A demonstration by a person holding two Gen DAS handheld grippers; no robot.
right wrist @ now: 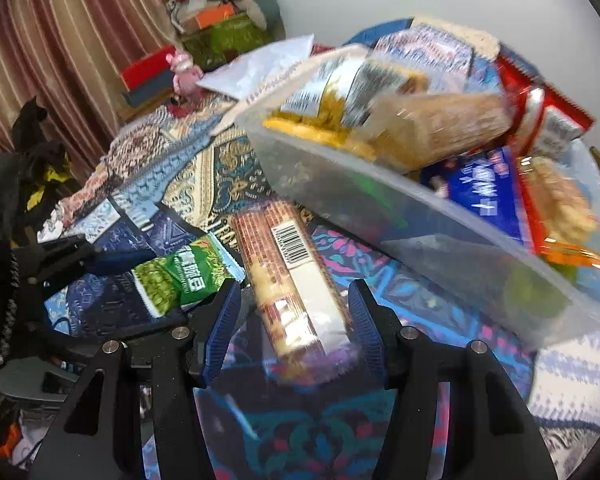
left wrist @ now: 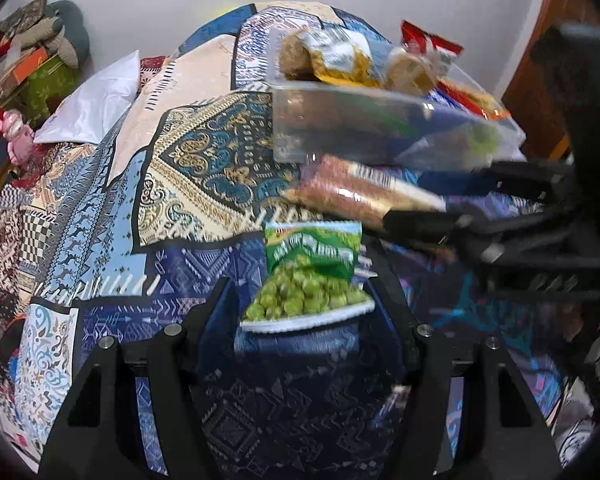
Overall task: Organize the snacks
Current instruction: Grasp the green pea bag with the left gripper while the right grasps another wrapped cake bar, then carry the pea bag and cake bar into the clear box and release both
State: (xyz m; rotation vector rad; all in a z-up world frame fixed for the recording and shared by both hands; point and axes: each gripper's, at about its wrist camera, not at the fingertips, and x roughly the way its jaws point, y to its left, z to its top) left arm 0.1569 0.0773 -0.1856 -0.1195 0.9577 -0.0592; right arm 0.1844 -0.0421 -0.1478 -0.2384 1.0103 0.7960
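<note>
- Two claws stood open: left claw around the green pea packet, right claw straddling the biscuit roll.
- Biscuit roll lay on the bed, long axis toward the clear bin close ahead.

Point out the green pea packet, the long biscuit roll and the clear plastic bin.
green pea packet point(left wrist: 312, 276), left wrist view, packet middle.
long biscuit roll point(right wrist: 296, 280), right wrist view, wrapper middle.
clear plastic bin point(right wrist: 440, 248), right wrist view, near wall.

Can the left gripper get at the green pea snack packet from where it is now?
Probably yes. The left gripper is open, and the green pea snack packet lies flat on the patterned blue bedspread between its fingers with nothing on top. The long brown biscuit roll lies just beyond.
</note>
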